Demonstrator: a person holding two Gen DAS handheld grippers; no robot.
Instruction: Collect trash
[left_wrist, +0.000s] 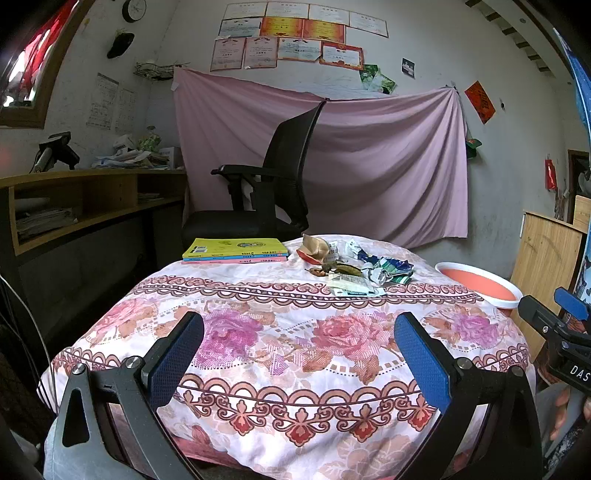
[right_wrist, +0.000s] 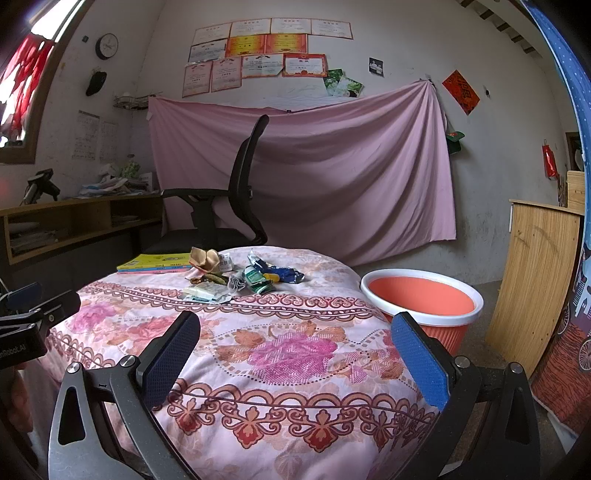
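My left claw (left_wrist: 299, 354) gapes empty over the near edge of the floral tabletop (left_wrist: 258, 369). The trash pile (left_wrist: 351, 267) lies at the far side, well ahead. My right claw (right_wrist: 295, 354) likewise gapes empty, the orange bin (right_wrist: 421, 302) just right.

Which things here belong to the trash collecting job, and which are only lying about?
For the job:
- trash pile of wrappers and peels on the table
- orange basin beside the table, probably for the trash
- left claw and right claw, both open and empty

Only lying about:
- stack of books
- office chair
- flowered tablecloth
- pink sheet on the wall
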